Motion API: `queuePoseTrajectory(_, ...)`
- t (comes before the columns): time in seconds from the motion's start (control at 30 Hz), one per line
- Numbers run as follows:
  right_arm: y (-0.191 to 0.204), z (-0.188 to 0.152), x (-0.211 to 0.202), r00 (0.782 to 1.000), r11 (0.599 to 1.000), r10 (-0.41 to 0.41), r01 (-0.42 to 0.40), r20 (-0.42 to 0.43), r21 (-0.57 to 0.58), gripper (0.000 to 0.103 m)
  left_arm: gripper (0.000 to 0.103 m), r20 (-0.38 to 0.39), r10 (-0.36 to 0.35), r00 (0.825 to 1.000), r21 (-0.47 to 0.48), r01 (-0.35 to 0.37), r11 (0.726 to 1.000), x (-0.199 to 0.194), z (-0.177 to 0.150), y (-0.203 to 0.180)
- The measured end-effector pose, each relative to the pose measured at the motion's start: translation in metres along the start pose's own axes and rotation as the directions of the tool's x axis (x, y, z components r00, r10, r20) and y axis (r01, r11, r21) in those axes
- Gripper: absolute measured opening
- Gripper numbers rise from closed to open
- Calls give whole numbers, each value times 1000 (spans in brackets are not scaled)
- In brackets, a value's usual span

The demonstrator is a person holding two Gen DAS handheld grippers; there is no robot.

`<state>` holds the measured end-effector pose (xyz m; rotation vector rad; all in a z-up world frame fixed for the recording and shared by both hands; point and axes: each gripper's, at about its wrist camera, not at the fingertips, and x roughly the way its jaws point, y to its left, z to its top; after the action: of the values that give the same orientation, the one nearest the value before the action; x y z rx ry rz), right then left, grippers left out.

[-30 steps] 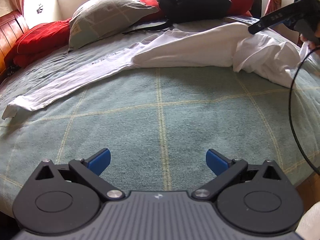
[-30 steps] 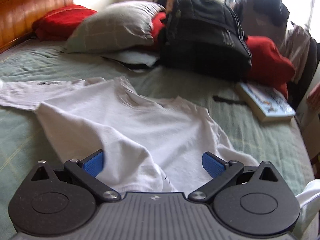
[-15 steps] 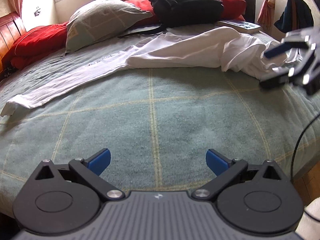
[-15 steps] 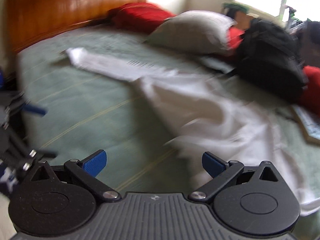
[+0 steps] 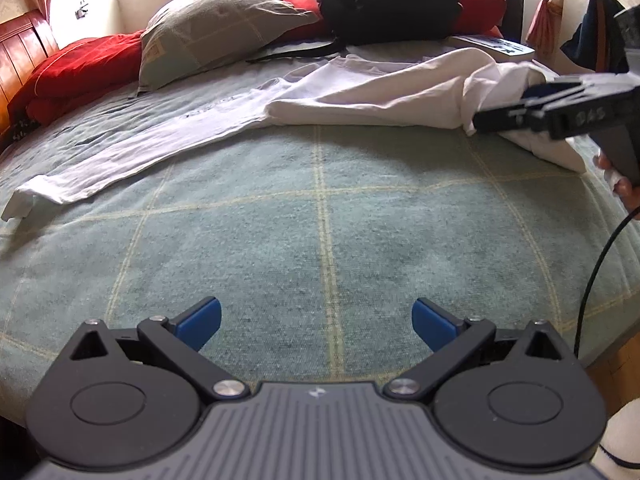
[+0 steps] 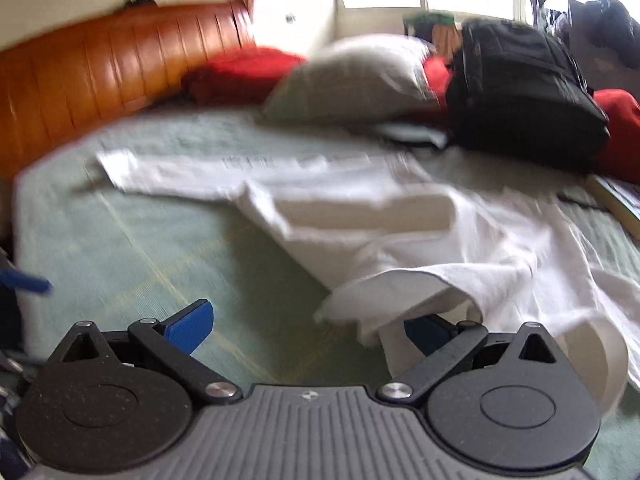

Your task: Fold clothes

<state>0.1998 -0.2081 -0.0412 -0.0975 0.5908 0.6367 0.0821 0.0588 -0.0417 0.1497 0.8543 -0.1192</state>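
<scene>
Two hand-held grippers face one white long-sleeved shirt (image 5: 360,92) spread on the bed (image 5: 320,220). Your left hand-held gripper (image 5: 316,322) hangs over bare green bedspread with its blue pads wide apart and nothing between them; the shirt lies well ahead of it, one sleeve stretched toward the left. Your right hand-held gripper (image 6: 308,326) is likewise spread open, just beside the crumpled hem, a fold of which overlaps its right pad without being clamped. Beyond the shirt rest a grey pillow (image 5: 224,28) and a black backpack (image 5: 380,0).
</scene>
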Motion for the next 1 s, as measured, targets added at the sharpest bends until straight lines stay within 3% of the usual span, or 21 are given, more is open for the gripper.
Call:
queuePoseTrajectory(0.23, -12, -1, 27, 1000, 1000, 14, -14, -23, 13, 103, 101, -16, 0, 1000, 13, 0, 1000, 5, 3, -4)
queuePoseTrajectory(0.37, -14, 6, 20, 996, 995, 84, -86, 40, 53, 103, 101, -24, 10, 1000, 1, -10, 1000, 7, 3, -1)
queuePoseTrajectory(0.57, -15, 1, 43, 1000, 1000, 16, -16, -10, 25, 103, 101, -21, 8, 1000, 4, -8, 1000, 5, 4, -2)
queuePoseTrajectory(0.8, -8, 12, 23, 986, 985, 151, -155, 64, 71, 103, 101, -15, 20, 1000, -10, -20, 1000, 4, 5, 2)
queuePoseTrajectory(0.9, -5, 9, 36, 995, 995, 95, -95, -5, 29, 103, 101, -6, 17, 1000, -8, -17, 1000, 1, 4, 2)
queuePoseTrajectory(1.0, -2, 10, 38, 991, 990, 130, -128, -23, 63, 103, 101, 3, 18, 1000, -7, -18, 1000, -5, 1, 3)
